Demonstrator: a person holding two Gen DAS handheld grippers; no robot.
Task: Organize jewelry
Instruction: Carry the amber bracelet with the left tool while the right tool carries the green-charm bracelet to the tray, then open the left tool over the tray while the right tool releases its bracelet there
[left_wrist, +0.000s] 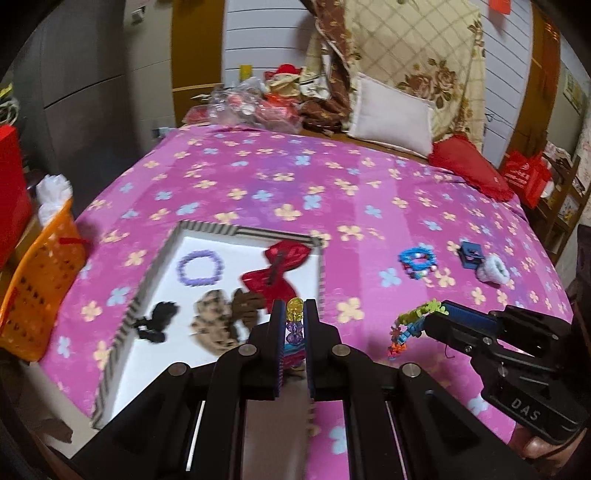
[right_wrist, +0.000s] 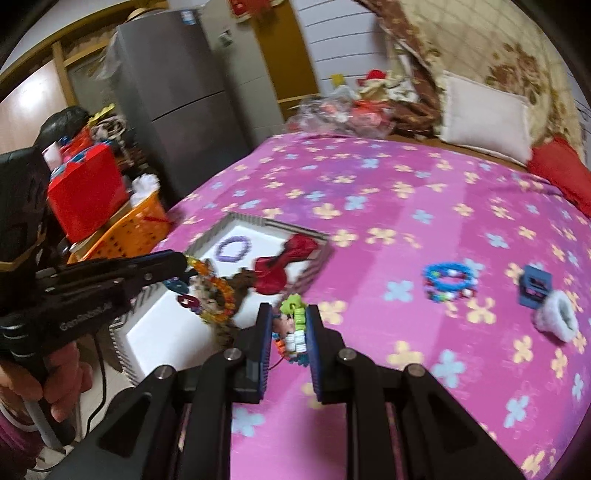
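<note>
Carry both loads over the tray's striped wall before you let go, and set them on bare white floor, clear of the pieces already inside. Your left gripper is clamped nearly closed on a beaded bracelet above the tray's near right corner. Your right gripper is closed on a colourful bead strand over the bed, right of the tray. Further right, 3 items remain on the bed.
</note>
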